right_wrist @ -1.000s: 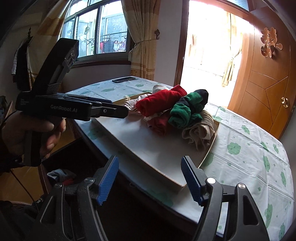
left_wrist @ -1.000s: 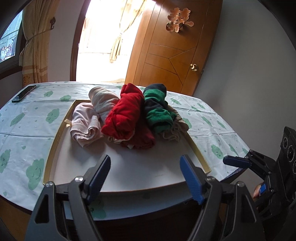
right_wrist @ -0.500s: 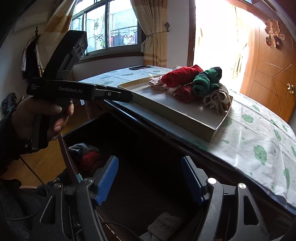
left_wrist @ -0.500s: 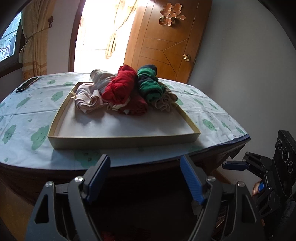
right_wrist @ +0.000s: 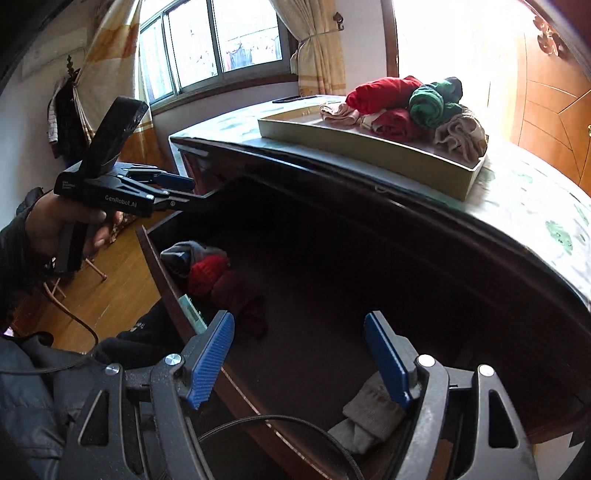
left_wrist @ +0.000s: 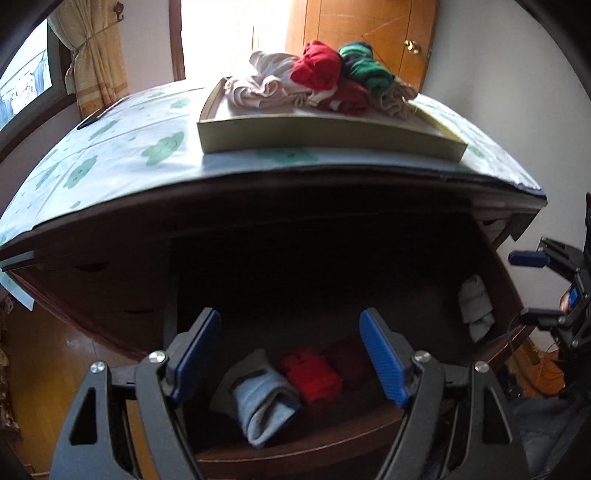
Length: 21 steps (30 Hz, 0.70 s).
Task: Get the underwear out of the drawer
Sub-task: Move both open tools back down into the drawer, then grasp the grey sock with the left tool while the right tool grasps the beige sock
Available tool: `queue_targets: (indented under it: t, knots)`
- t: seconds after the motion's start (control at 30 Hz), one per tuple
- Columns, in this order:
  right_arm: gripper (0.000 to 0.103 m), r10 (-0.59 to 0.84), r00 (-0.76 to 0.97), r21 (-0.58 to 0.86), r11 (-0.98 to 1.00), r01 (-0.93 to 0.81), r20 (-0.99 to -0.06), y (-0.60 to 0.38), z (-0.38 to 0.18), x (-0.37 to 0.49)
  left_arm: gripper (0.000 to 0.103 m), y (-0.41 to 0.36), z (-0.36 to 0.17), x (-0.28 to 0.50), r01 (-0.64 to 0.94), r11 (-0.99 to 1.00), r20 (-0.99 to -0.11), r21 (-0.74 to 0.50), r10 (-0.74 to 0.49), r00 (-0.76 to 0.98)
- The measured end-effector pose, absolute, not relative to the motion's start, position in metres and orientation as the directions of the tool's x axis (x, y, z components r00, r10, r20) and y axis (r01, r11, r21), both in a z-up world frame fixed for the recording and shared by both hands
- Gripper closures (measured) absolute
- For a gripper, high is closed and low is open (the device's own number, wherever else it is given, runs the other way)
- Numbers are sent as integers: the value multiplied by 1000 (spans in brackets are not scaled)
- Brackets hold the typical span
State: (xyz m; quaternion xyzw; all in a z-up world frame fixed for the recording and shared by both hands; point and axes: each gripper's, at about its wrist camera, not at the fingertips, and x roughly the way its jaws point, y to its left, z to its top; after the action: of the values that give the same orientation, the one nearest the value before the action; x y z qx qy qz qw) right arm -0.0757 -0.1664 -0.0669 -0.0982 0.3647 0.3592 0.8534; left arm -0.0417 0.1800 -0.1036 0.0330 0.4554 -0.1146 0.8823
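The dark wooden drawer (left_wrist: 295,439) stands pulled open below the table. In it lie a rolled light blue-grey piece (left_wrist: 258,402), a bright red piece (left_wrist: 314,376) and a dark red piece (left_wrist: 351,358); a grey-white piece (left_wrist: 476,306) lies at the drawer's right end. My left gripper (left_wrist: 291,354) is open and empty, just above the blue-grey and red pieces. My right gripper (right_wrist: 299,354) is open and empty over the drawer's right end, above the grey piece (right_wrist: 369,413). The red pieces (right_wrist: 210,277) also show in the right wrist view.
On the table's cloud-print cloth (left_wrist: 122,147) stands a shallow tray (left_wrist: 314,136) with several rolled garments (left_wrist: 317,70). A black remote (left_wrist: 90,120) lies at the table's far left. The table edge (left_wrist: 280,184) overhangs the drawer. A wooden door (left_wrist: 369,22) is behind.
Both grippers have dropped from tray height to below the table edge and now look into the open drawer. Both stay open and empty.
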Motion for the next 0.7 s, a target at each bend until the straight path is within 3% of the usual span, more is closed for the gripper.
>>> queue_targets:
  t: [0.5,0.7]
  knots:
    - [26,655,464,177,672,-720,-597,-178,-33,-102,25,182,-153,-44,270,962,-919,-35,-137,369]
    - [25,605,473,166,711,-683,-640,-181,-38,-90,38,189,-165,-41,269,961,-942,-67,-150,302]
